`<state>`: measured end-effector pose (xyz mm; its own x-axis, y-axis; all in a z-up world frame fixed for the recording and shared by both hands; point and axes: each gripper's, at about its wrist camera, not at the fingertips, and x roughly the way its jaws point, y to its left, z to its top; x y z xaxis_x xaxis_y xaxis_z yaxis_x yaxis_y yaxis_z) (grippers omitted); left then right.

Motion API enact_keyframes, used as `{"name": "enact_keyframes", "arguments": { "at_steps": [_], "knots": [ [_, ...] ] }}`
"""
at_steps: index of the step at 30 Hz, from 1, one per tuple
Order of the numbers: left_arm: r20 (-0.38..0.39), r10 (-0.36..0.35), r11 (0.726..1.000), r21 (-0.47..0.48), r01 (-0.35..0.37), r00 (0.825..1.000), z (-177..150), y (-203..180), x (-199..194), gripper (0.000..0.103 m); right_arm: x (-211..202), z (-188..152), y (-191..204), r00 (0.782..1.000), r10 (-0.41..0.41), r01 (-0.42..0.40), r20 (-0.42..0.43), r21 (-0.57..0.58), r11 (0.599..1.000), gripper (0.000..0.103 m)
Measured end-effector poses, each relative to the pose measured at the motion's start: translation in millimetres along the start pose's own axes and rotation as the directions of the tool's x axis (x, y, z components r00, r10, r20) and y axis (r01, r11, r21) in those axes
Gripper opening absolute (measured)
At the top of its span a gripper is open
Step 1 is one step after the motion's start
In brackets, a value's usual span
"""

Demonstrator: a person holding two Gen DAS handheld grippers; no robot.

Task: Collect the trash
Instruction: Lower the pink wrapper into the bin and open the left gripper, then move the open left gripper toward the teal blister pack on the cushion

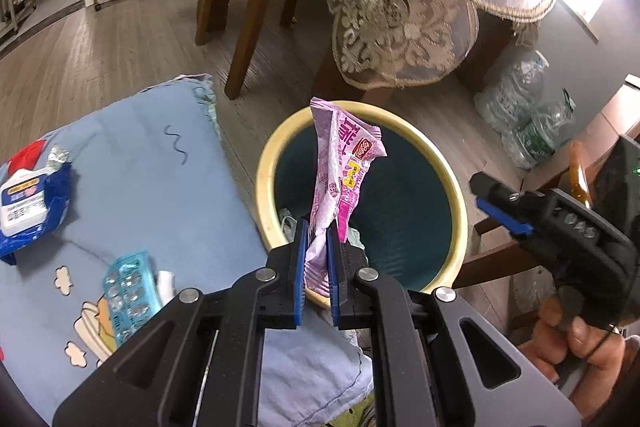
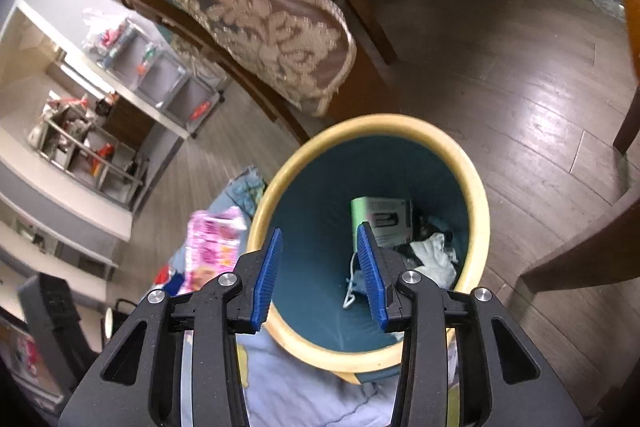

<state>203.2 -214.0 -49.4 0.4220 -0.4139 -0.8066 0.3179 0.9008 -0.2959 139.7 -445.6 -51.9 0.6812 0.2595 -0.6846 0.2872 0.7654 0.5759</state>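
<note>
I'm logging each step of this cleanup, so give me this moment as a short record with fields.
left gripper: shut on pink wrapper, held above the trash bin
right gripper: open, empty, over the bin's mouth
bin contents: green-and-white box, white crumpled trash
left on blue cushion: blue packet, blister pack

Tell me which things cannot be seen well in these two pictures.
- Bin bottom: left wrist view, the pink wrapper and left gripper cover it.
- Pink wrapper: right wrist view, blurred, print unreadable.
- Blue packet: left wrist view, cut by the edge.
- Box in bin: right gripper partly covers it.
</note>
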Motion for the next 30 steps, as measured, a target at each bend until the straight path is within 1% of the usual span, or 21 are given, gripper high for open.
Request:
{"name": "enact_keyframes", "arguments": {
  "at_steps": [3, 7, 8, 10, 12, 14, 16, 18, 20, 24, 30],
  "knots": [
    [-0.012, -0.025, 1.000, 0.001, 0.026, 1.000, 1, -5, 9, 0.008, -7, 1, 0, 1.000, 0.003, -0.003, 0.021, 0.010, 1.000, 0.042],
    [-0.030, -0.070, 0.998, -0.003, 0.070, 0.997, 2, -9, 21, 0.009, -10, 3, -2, 1.000, 0.016, -0.016, 0.027, 0.027, 1.000, 0.042],
    [-0.033, -0.076, 0.997, -0.004, 0.076, 0.997, 1, -10, 22, 0.012, -11, 3, -2, 0.999, 0.016, -0.017, 0.030, 0.027, 0.999, 0.042],
    [-0.042, -0.094, 0.996, -0.005, 0.094, 0.995, 0, -11, 25, 0.026, -12, 4, -1, 0.999, 0.016, -0.017, 0.034, 0.028, 0.999, 0.042],
    [-0.046, -0.095, 0.995, -0.001, 0.095, 0.994, -1, -11, 26, 0.057, -12, 4, -1, 0.999, 0.018, -0.019, 0.033, 0.029, 0.999, 0.042],
    [-0.041, -0.088, 0.996, 0.004, 0.088, 0.995, -2, -12, 23, 0.064, -13, 3, -1, 0.999, 0.022, -0.023, 0.030, 0.026, 0.999, 0.042],
    [-0.040, -0.076, 0.997, 0.018, 0.077, 0.996, -2, -12, 20, 0.066, -12, 2, 0, 0.999, 0.026, -0.027, 0.024, 0.022, 0.999, 0.042],
    [-0.029, -0.066, 0.998, 0.021, 0.067, 0.997, -1, -9, 17, 0.074, -10, 2, 2, 0.999, 0.031, -0.031, 0.018, 0.018, 0.999, 0.042],
    [-0.018, -0.049, 0.999, 0.022, 0.050, 0.999, -1, -3, 12, 0.078, -8, 1, 4, 0.999, 0.033, -0.034, 0.012, 0.012, 0.999, 0.043],
    [0.004, -0.033, 0.999, 0.007, 0.033, 0.999, 0, 12, 0, 0.080, -4, -2, 11, 0.999, 0.041, -0.041, -0.004, -0.011, 0.999, 0.046],
    [0.045, 0.016, 0.999, -0.053, -0.013, 0.999, 1, 49, -23, 0.081, 3, -8, 28, 0.999, 0.046, -0.048, -0.027, -0.079, 0.996, 0.049]
  ]
}}
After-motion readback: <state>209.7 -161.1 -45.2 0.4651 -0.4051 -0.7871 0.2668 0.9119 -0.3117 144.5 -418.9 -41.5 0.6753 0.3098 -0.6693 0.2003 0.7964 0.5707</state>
